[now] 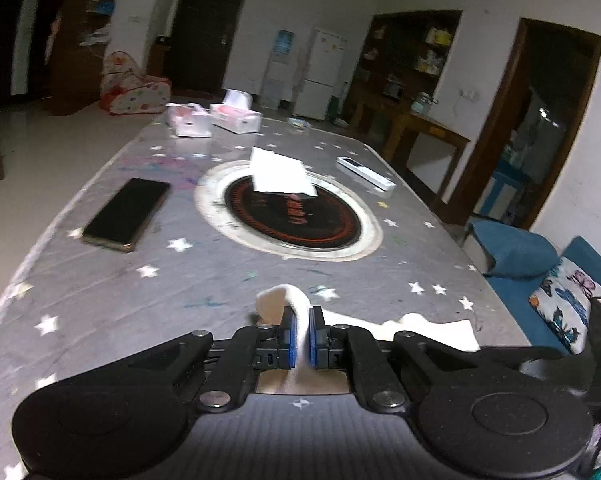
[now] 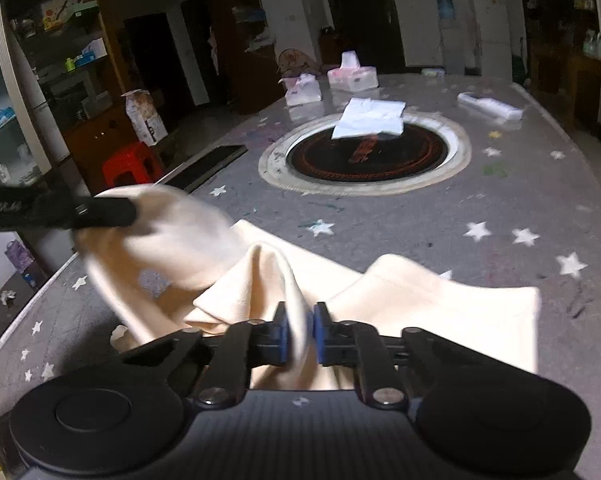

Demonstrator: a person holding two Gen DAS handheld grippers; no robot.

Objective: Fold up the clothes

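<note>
1. Nearest the lens in the right wrist view is the right gripper (image 2: 299, 334): its blue-padded jaws are pinched on a raised ridge of the cream garment (image 2: 440, 304), probably to lift that edge for carrying over.
2. At the far left of that view, the left gripper (image 2: 130, 210) reaches in as a dark blurred bar, its tip buried in a bunched, lifted part of the same cloth. The left wrist view confirms it: the jaws are nearly closed on a cream fold (image 1: 286, 300) standing up between the pads.
3. Between the two grips the garment sags and creases, while its right portion lies flat on the grey star-printed worktop (image 2: 500, 208), at the near edge. Holding two points lets the cloth be moved as one panel (whether this is an early or a closing fold I cannot judge).
4. Left of centre in the left wrist view a dark phone (image 1: 126, 214) lies flat, well clear of the cloth.
5. In the middle is a round black inset hob (image 2: 366, 152), with a white folded cloth (image 2: 370, 118) resting across its far rim.
6. Further right lies a white remote (image 2: 490, 107); tissue boxes (image 2: 352, 74) stand at the far end.
</note>
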